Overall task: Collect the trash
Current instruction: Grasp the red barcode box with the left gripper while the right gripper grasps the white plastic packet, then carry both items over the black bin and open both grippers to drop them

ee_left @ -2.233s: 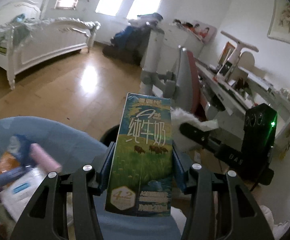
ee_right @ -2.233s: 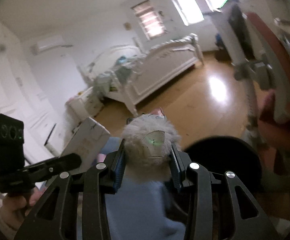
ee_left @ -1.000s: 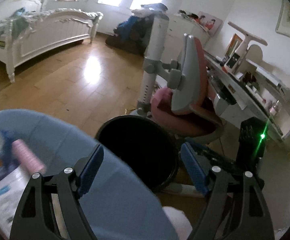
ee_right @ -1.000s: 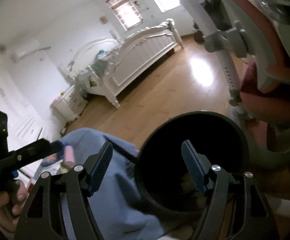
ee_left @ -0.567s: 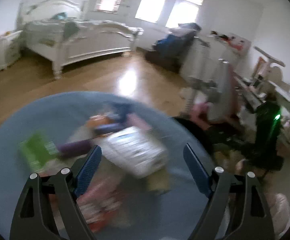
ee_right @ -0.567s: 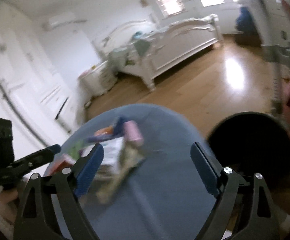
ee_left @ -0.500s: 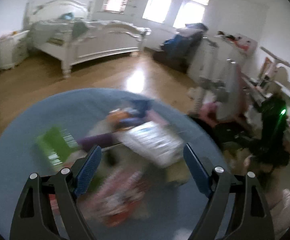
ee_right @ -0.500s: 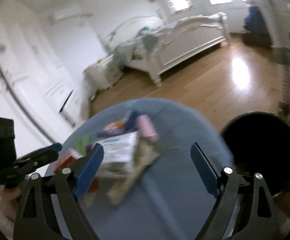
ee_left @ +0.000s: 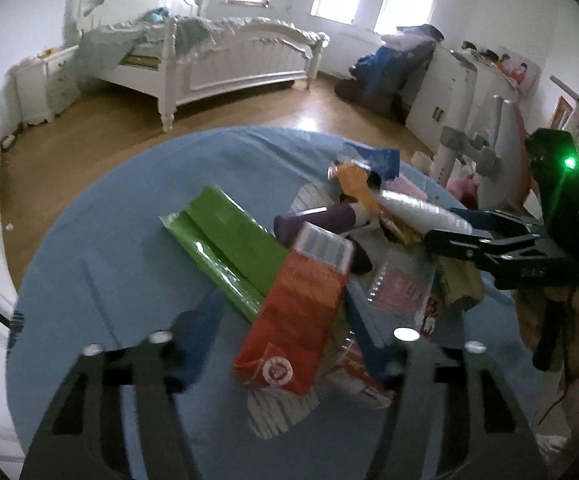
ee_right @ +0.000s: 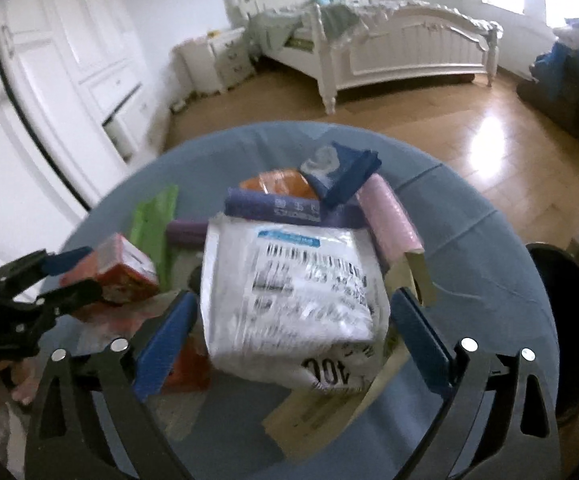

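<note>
A pile of trash lies on a round blue table [ee_left: 121, 216]. My left gripper [ee_left: 281, 320] is open, its fingers on either side of a red carton [ee_left: 301, 304] lying flat; a green wrapper [ee_left: 225, 248] lies left of it. My right gripper [ee_right: 293, 340] is open around a white plastic mailer bag with a barcode label [ee_right: 297, 292]. Behind the bag lie a pink roll [ee_right: 389, 216], a blue packet [ee_right: 341, 172], an orange packet [ee_right: 277, 182] and a purple item [ee_right: 185, 232]. The right gripper also shows in the left wrist view [ee_left: 477, 232], and the left gripper shows in the right wrist view [ee_right: 61, 276].
A black bin [ee_right: 565, 320] stands on the floor to the right of the table [ee_right: 489, 248]. A pink and grey chair [ee_left: 501, 152] and a desk are beyond it. A white bed [ee_left: 209, 64] stands across the wooden floor.
Both grippers let go of the milk carton and the fluffy item over the black bin, then swung back to the table. They now sit lower, open around the pile.
</note>
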Available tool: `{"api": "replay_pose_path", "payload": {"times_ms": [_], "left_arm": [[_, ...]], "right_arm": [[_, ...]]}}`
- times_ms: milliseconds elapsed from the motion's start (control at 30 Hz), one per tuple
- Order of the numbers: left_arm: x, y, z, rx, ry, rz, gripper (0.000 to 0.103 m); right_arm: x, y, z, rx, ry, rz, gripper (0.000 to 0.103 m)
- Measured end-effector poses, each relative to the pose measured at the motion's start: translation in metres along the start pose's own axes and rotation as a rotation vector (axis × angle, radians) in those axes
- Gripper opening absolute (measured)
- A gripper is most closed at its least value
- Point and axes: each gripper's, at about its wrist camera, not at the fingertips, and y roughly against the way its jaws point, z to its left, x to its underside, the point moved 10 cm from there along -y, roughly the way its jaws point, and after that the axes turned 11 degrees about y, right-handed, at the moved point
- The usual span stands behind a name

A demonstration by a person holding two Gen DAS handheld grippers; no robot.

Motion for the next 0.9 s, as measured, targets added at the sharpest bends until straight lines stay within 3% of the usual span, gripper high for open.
{"api": "replay_pose_path", "payload": {"times_ms": [67,133,167,333,500,733,900], "left_arm": [[0.004,-0.003,0.002,0.016,0.009,0.008,0.033],[0.004,-0.002,0.003,0.022,0.016,0.002,0.031],[0.003,-0.001,0.003,0.031,0.022,-0.007,0.031],[-0.003,0.014,0.002,0.045,0.033,-0.056,0.031],[-0.014,0.031,-0.008,0.076,0.049,-0.098,0.031],[-0.032,0.045,-0.056,0.152,0.000,-0.128,0.031],[-0.043,0.040,-0.100,0.200,-0.045,-0.123,0.031]], "right_arm": [[0.003,-0.005,0.002,0.006,0.007,0.021,0.058],[0.008,-0.004,0.001,-0.024,0.003,0.022,0.041],[0.008,-0.001,0.001,-0.034,-0.005,0.011,0.039],[0.004,0.019,0.000,-0.085,-0.031,-0.064,0.032],[-0.004,0.050,0.005,-0.147,-0.046,-0.149,0.031],[-0.008,0.094,0.001,-0.167,-0.050,-0.242,0.028],[-0.001,0.117,-0.025,-0.162,-0.098,-0.294,0.028]]}}
